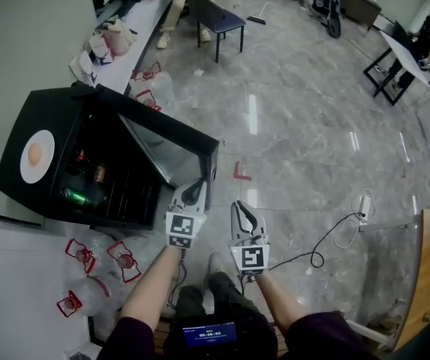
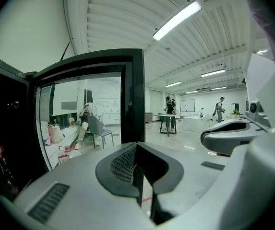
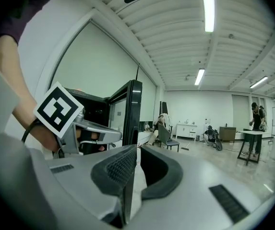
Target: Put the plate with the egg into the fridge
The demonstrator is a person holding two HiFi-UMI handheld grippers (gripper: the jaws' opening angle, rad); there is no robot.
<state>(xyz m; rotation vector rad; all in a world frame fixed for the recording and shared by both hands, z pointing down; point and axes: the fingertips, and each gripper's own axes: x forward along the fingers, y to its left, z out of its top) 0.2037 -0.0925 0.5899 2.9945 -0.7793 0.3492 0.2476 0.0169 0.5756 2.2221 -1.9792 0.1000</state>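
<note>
The fridge [image 1: 19, 130] stands at 9 o'clock in the head view, black, with its door [image 1: 171, 123] swung open toward the person; the plate [image 1: 39, 174] lies on the roof of the fridge, and the egg [image 1: 35, 154] sits on the middle of it; so the plate is outside, on top, not in any compartment. Inside the fridge some cans [image 1: 98, 173] show on the shelves, one green can [image 1: 76, 196] lower down.

The left tongs [image 1: 196, 190] are at 6 o'clock, their tips just beside the free edge of the door; in the left gripper view the two jaws are drawn narrow, nearly together, and the black door frame rises directly behind the tips; whether they touch it I cannot tell. The right tongs [image 1: 239, 210] are just at 3 o'clock of the left ones, over the floor [image 1: 297, 126], apart from the door; the jaws are closed together with nothing between them.

Bags with red handles [image 1: 87, 257] lie on the floor at 7 o'clock; a chair [image 1: 218, 19] stands at 12 o'clock.
</note>
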